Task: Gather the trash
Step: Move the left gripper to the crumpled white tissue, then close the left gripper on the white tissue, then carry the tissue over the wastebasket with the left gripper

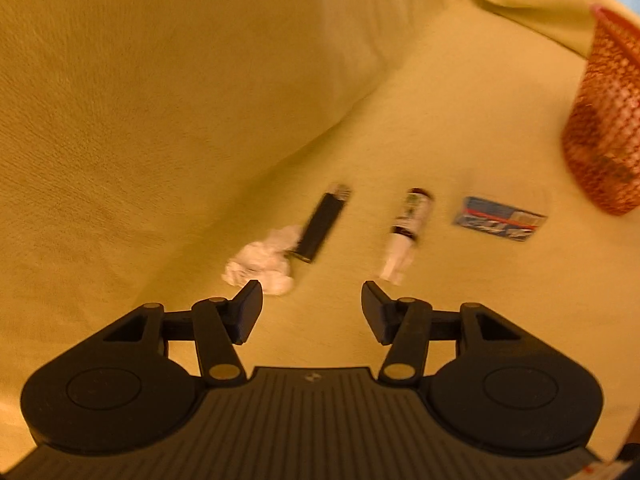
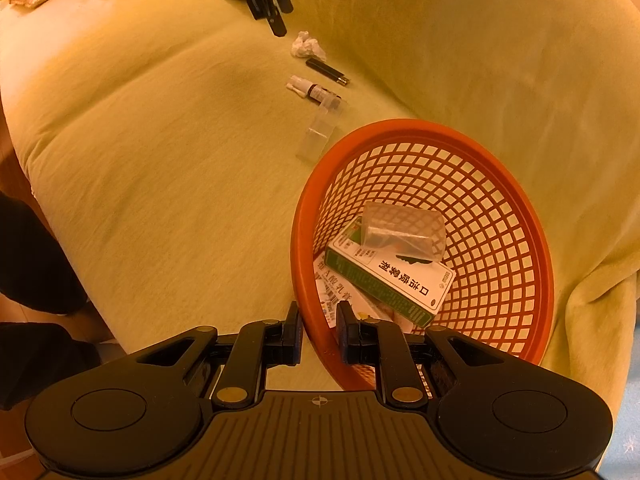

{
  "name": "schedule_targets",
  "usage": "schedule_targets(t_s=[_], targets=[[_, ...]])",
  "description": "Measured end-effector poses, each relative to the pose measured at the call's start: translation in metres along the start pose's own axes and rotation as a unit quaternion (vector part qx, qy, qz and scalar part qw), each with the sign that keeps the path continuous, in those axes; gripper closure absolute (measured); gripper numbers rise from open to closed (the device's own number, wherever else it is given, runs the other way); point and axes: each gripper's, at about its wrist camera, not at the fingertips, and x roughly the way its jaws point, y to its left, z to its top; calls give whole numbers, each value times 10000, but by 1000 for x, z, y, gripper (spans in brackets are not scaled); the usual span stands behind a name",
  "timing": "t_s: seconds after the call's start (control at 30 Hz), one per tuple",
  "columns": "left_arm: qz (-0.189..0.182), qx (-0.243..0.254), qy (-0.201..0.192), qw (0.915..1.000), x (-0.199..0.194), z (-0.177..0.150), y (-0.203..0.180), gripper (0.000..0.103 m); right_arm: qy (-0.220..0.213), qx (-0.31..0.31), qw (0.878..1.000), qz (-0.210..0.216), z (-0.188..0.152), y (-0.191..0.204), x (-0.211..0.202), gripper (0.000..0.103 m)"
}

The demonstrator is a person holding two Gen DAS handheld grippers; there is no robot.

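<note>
Left gripper [image 1: 312,312] spread wide, empty; right gripper [image 2: 318,334] pinching orange basket [image 2: 520,184] rim. Crumpled tissue [image 1: 260,266] at eleven o'clock: light, soft, squashable, graspable anywhere across the middle.

A green-and-white box [image 2: 390,280] in the orange basket [image 2: 516,168] carries large black Chinese characters, 口洁喷雾剂, seen upside down. A white packet [image 2: 336,296] beneath it shows a barcode and red characters, too cut off to read.
</note>
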Motion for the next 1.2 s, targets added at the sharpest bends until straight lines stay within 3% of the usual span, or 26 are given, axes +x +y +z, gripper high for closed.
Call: schedule_targets(t_s=[0.33, 0.67, 0.97, 1.2], targets=[[314, 280, 186, 9989, 63, 9, 24, 58, 63, 119, 9999, -27, 3, -1, -1, 88], [221, 215, 329, 9990, 94, 9, 34, 61, 90, 220, 9997, -54, 4, -1, -2, 88], [221, 183, 387, 9988, 78, 2, 38, 70, 59, 259, 9996, -65, 4, 0, -3, 88], [69, 42, 220, 9997, 30, 6, 25, 70, 15, 236, 9997, -54, 4, -1, -3, 88]])
